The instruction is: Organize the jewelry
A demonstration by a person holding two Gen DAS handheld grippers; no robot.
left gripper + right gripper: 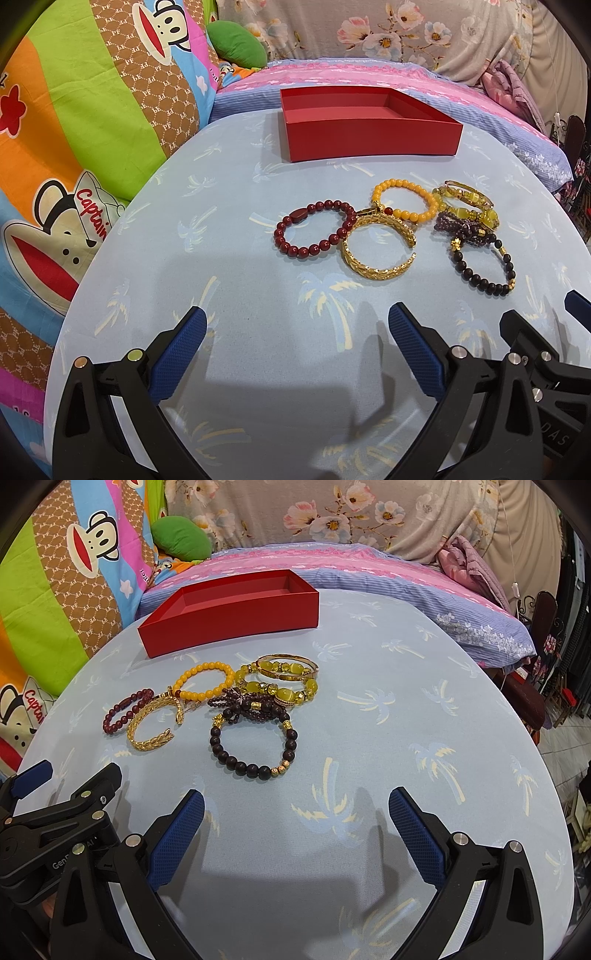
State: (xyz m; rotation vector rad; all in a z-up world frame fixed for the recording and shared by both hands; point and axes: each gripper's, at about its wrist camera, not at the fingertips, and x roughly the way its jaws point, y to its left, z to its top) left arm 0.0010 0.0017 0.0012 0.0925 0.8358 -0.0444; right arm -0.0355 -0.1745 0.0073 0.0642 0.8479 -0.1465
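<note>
An empty red box [369,140] [229,622] stands at the far side of the light blue table. Several bracelets lie in a cluster nearer me: a dark red bead bracelet [314,229] [123,710], a gold cuff [376,247] [151,723], an orange bead bracelet [404,199] [203,681], a yellow-green bead bracelet with a gold bangle [469,201] [284,674], a small purple bead bundle [247,701], and a black bead bracelet [484,266] [251,744]. My left gripper [295,325] is open and empty, short of the cluster. My right gripper [295,805] is open and empty, near the black bracelet.
The table [258,369] is round with a palm-tree cloth. A cartoon-print quilt [74,147] lies at the left, a bed with pink and blue sheets [406,579] behind. The right gripper shows in the left wrist view [543,339]; the left gripper shows in the right wrist view [70,786].
</note>
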